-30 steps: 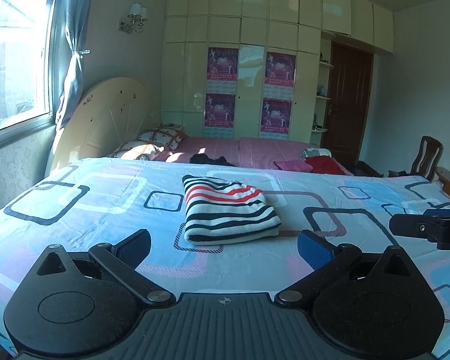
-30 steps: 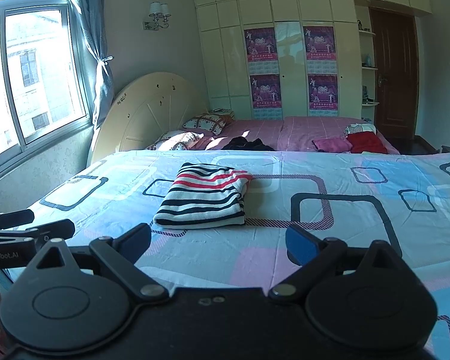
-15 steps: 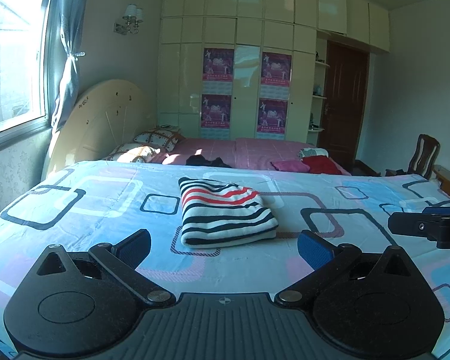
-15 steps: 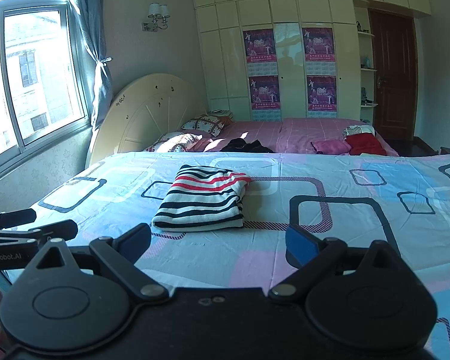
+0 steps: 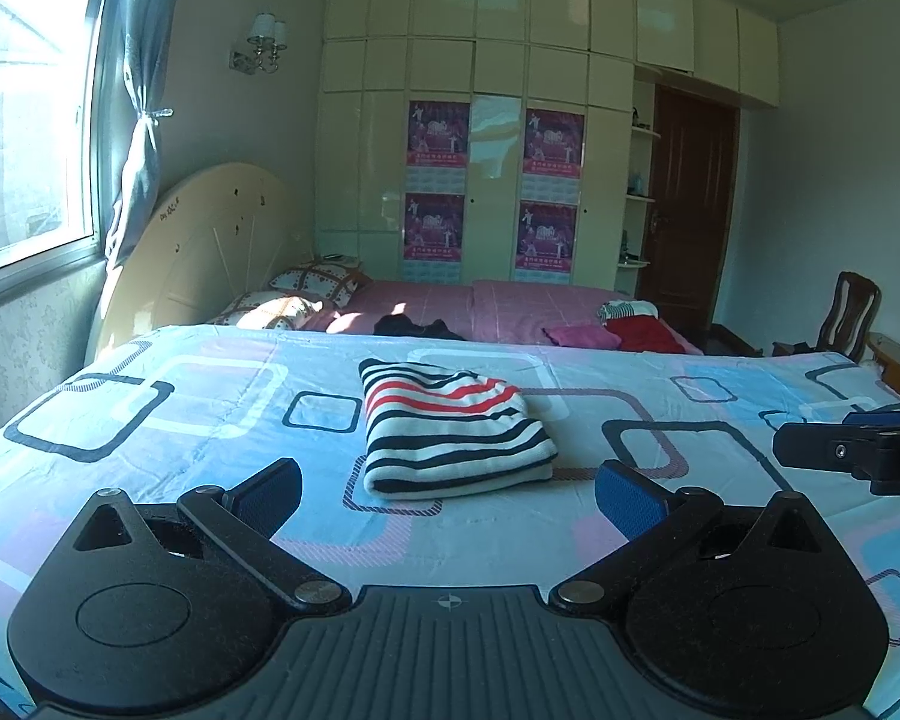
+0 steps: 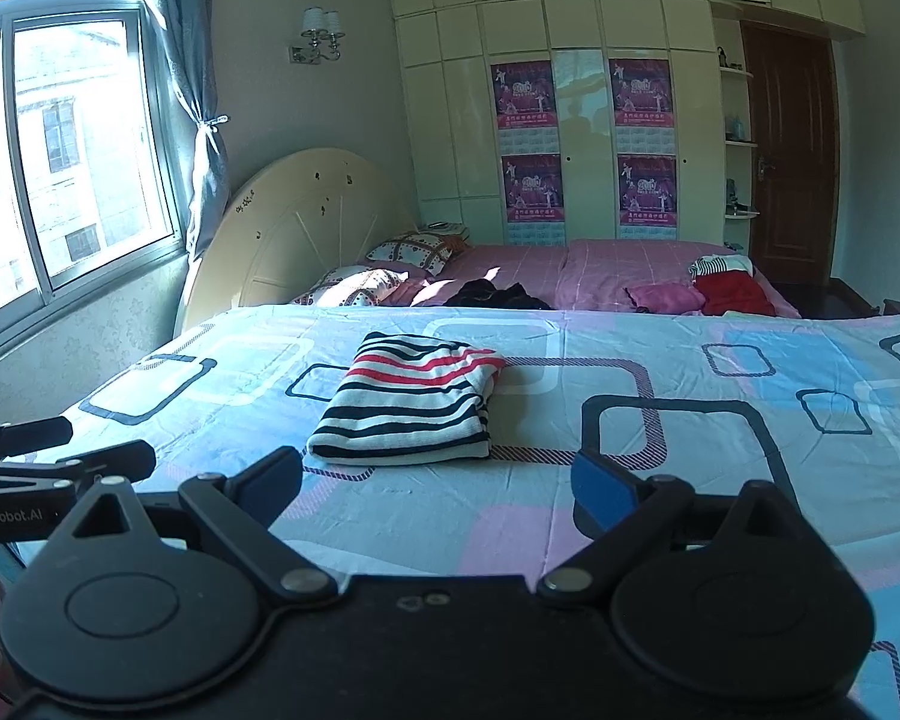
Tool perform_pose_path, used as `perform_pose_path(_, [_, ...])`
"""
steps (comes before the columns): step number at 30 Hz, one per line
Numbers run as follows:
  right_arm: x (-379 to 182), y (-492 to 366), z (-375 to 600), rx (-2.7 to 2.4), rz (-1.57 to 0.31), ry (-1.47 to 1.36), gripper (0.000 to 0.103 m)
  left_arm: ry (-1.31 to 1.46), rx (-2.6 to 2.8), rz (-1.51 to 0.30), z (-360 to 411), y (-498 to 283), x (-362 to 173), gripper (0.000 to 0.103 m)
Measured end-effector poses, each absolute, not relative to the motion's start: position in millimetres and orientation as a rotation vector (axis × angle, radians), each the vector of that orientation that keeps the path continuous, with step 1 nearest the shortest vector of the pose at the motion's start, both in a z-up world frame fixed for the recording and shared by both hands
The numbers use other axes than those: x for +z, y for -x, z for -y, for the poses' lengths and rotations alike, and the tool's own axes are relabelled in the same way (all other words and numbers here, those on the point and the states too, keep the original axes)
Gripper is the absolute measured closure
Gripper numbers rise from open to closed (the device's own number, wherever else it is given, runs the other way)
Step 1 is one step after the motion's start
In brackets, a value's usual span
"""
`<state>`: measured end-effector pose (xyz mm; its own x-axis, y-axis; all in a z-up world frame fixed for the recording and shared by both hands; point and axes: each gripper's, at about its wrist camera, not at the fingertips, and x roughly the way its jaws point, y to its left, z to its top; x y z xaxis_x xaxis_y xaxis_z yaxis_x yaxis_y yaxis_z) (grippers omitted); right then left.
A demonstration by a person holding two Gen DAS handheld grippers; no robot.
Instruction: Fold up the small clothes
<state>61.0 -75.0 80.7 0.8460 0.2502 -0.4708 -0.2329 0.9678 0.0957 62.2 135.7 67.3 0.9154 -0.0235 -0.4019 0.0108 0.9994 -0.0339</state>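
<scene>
Both claws hang empty over a patterned bedsheet [image 5: 570, 540], fingers spread wide. Seen through the left wrist camera, the left gripper [image 5: 448, 489] fills the bottom of the frame, its blue-padded fingertips [image 5: 627, 495] parted and touching nothing. A folded striped sweater [image 5: 450, 432], white with black and red bands, lies flat on the sheet just above the gap between those tips, at the centre of the frame and clear of both fingers. At the right edge, the right gripper [image 5: 858, 447] reaches in from the side, apart from the garment.

From the right wrist camera, the right gripper [image 6: 438, 480] likewise gapes at the bottom of the frame, with the striped sweater [image 6: 411, 405] above and slightly left of centre, nearer its left finger. Part of the left gripper [image 6: 60, 450] juts in at the lower left edge. Beyond, at mid-frame, a pink bed [image 6: 600, 264] carries loose clothes.
</scene>
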Motion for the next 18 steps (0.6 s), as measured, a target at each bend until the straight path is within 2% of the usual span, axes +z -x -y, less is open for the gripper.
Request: perform_pose_path(18, [79.7, -58.6, 75.5, 0.258, -0.499, -0.035, 0.007, 0.036, -0.009, -0.359, -132.7, -52.9, 69.2, 0.0])
